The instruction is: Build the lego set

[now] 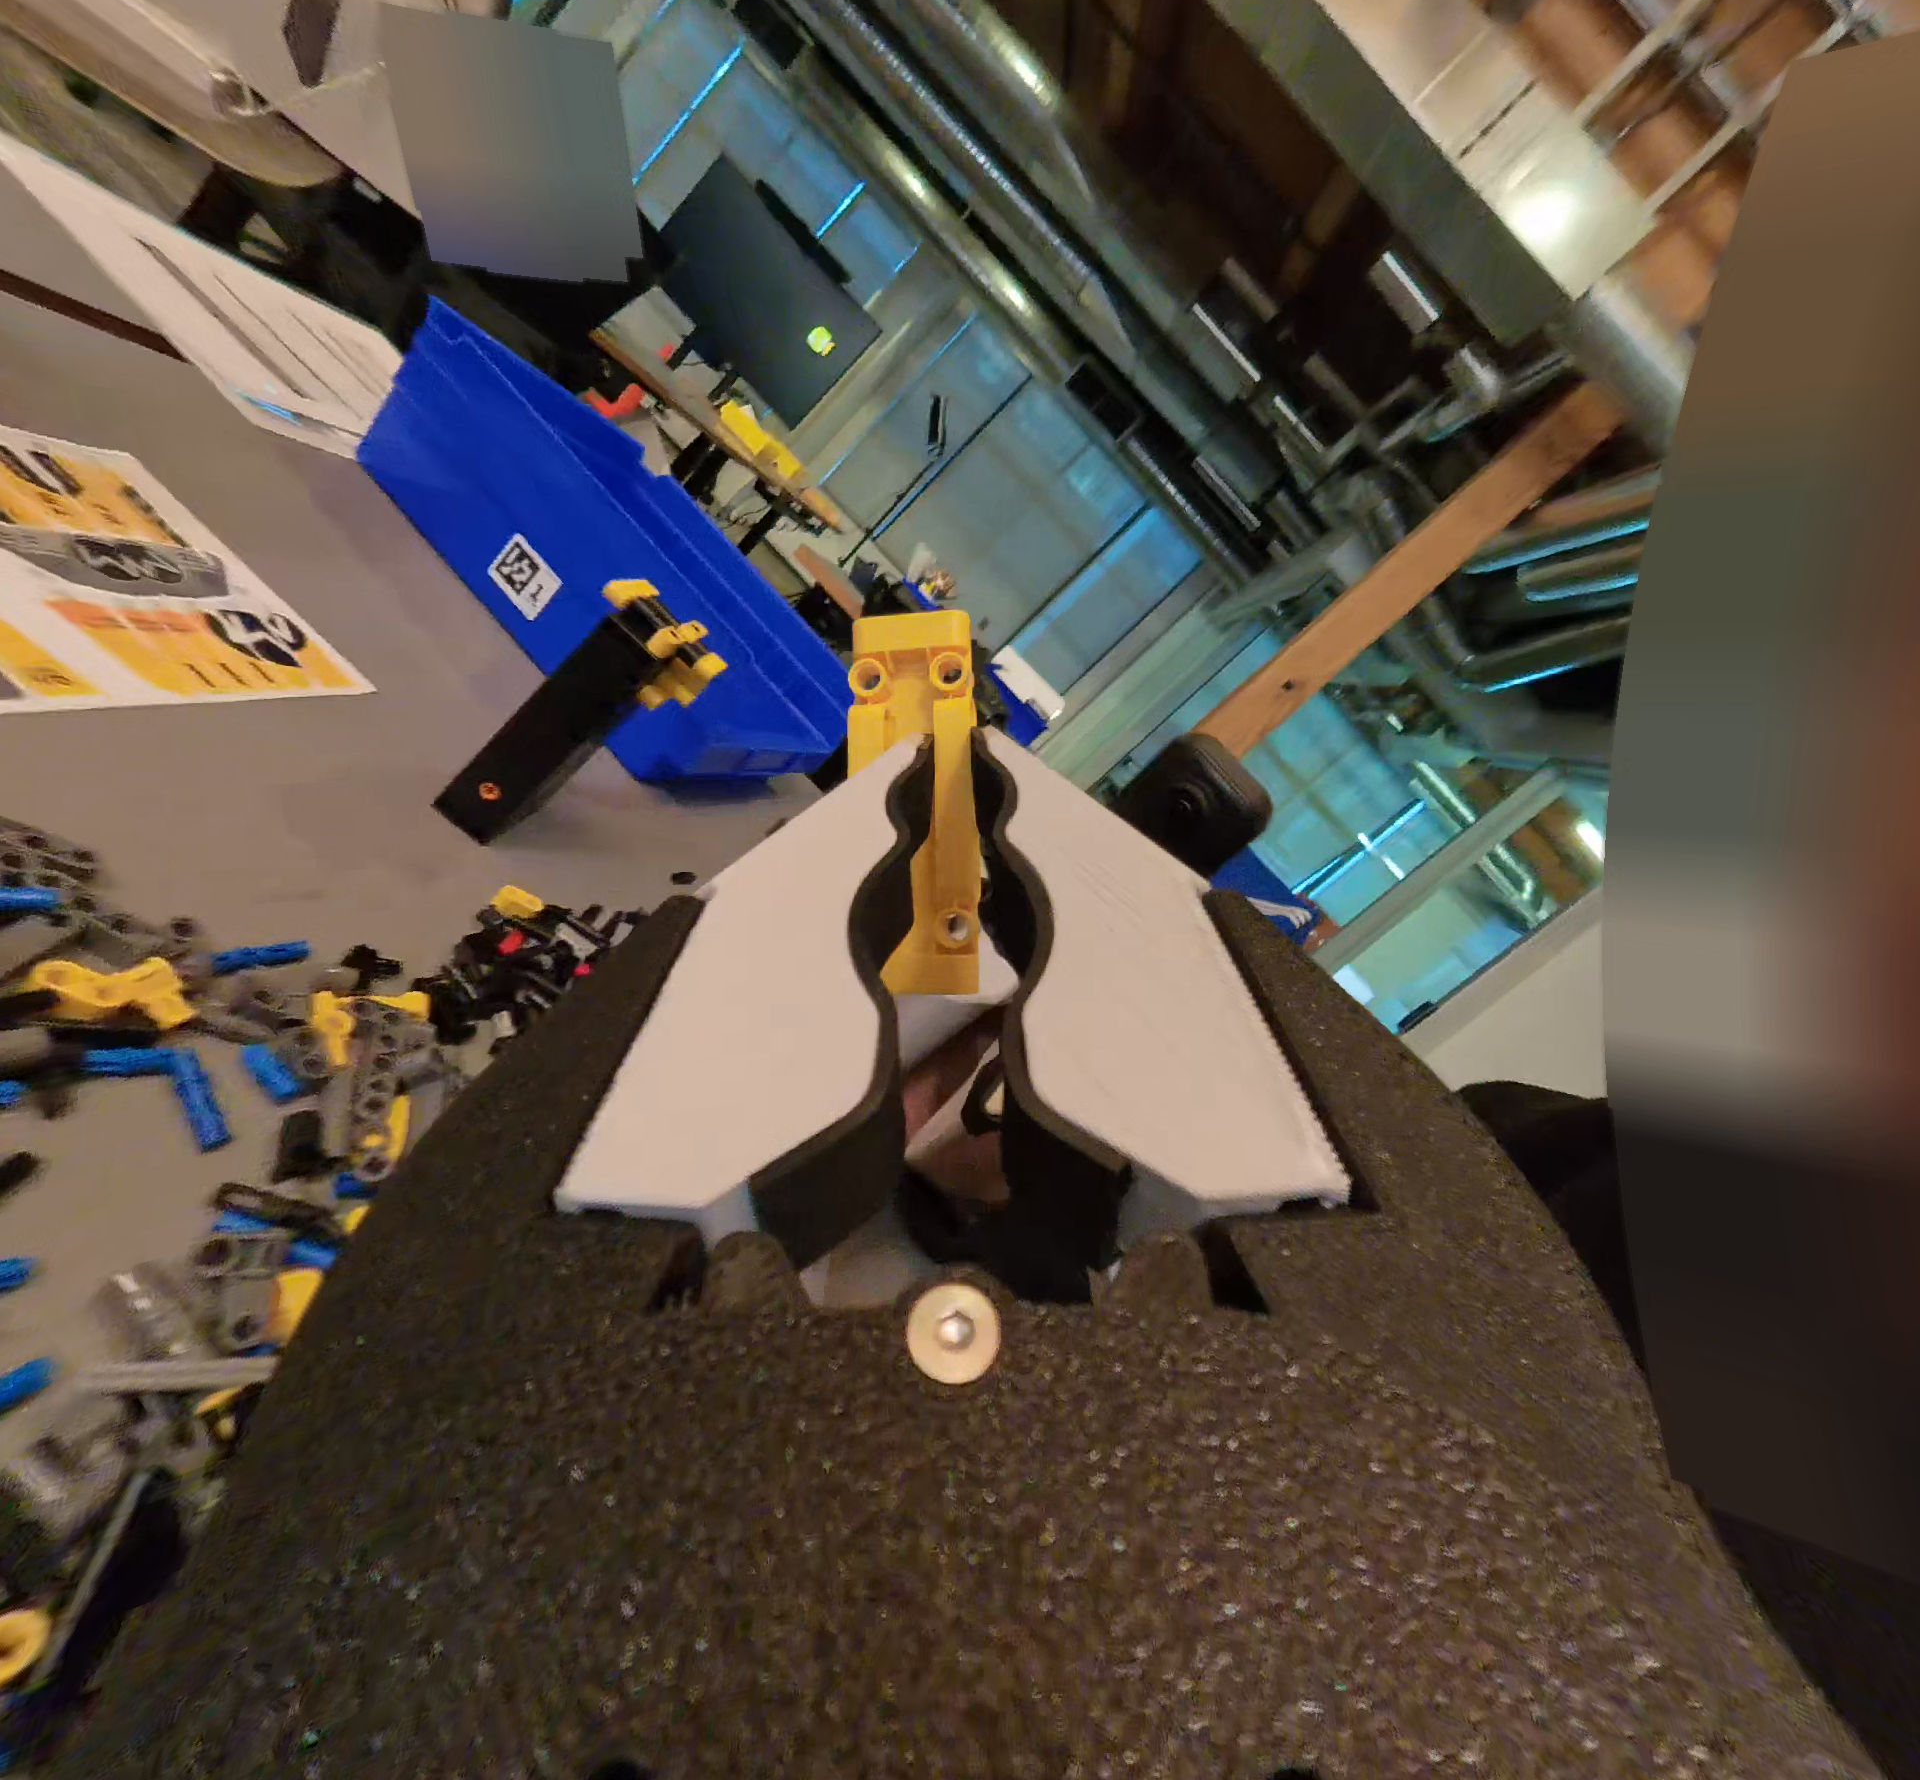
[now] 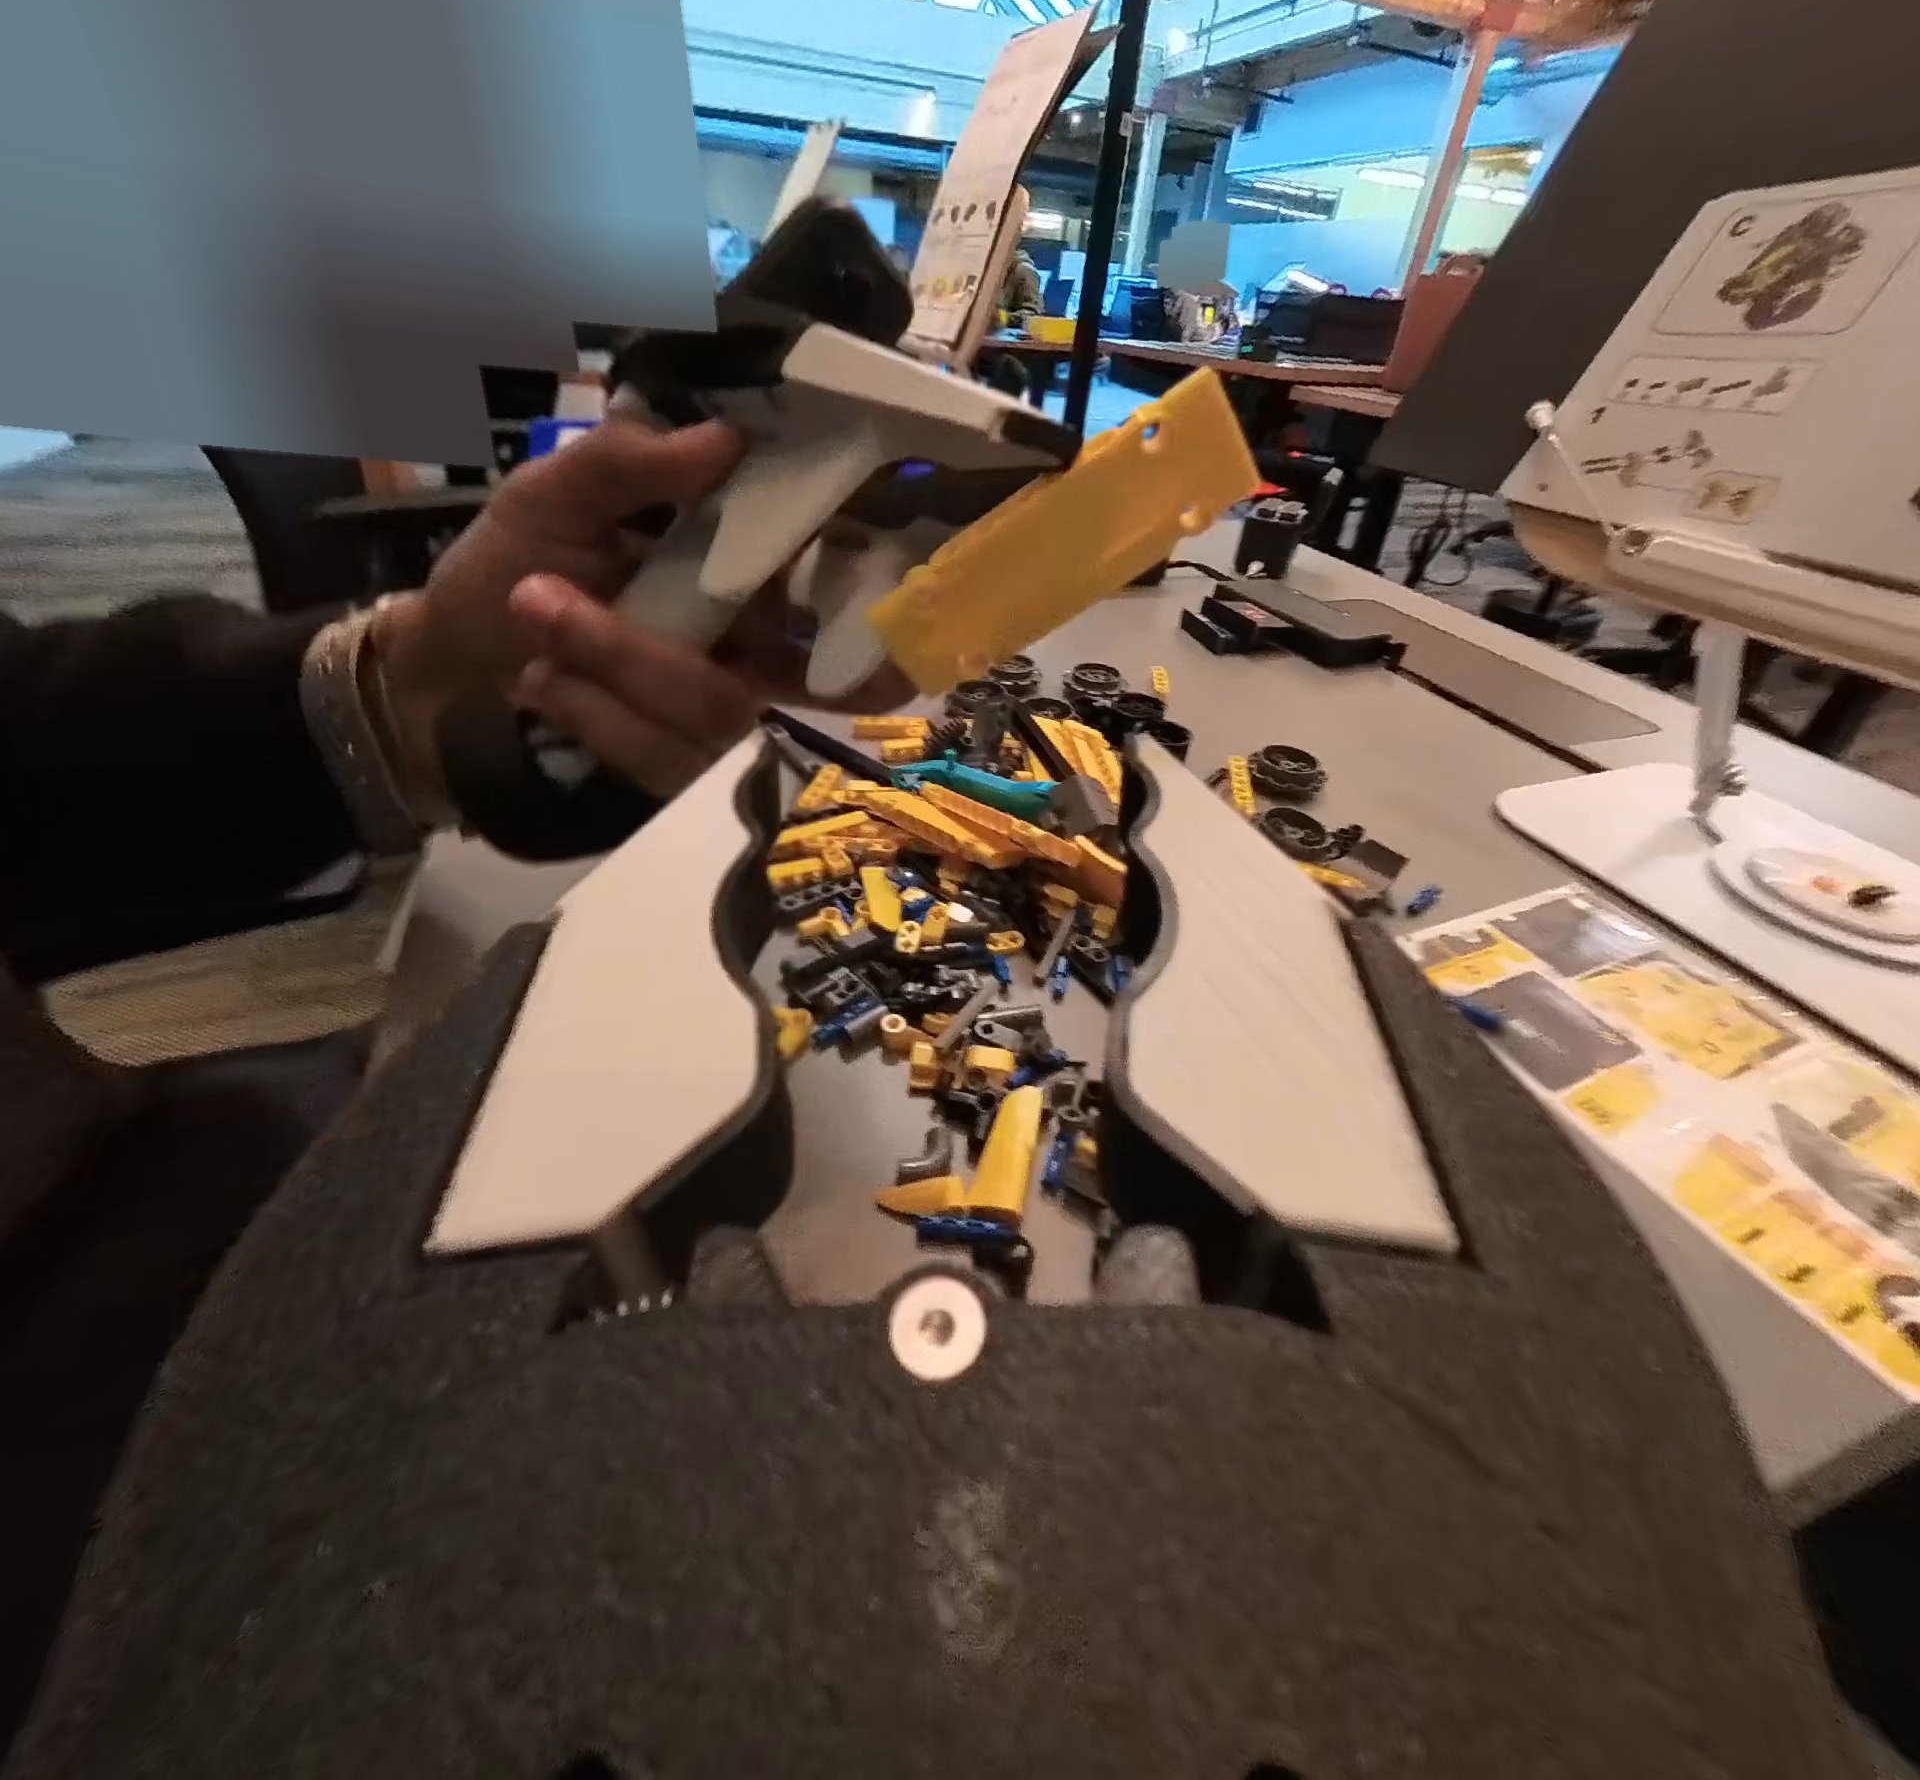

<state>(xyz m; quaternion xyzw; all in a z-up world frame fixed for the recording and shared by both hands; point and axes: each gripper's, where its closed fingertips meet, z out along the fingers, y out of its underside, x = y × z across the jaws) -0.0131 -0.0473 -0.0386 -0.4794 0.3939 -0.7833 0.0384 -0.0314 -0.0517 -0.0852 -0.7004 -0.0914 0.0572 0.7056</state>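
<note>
We cannot see the lower part of the long flat yellow plastic panel with round pin holes [image 1: 928, 826], which sinks out of sight between the left gripper's [image 1: 948, 754] grey fingers [image 1: 800, 951]. In the right wrist view, that panel's [image 2: 1060, 535] gripped edge is hidden under the finger above it. The loose heap of yellow, black and blue plastic building pieces [image 2: 935, 909] is partly covered by the right gripper's [image 2: 945, 795] fingers, and its smaller pieces are too blurred for us to tell apart. The printed yellow-and-grey sheet [image 2: 1662, 1086] is cut off by the right edge.
</note>
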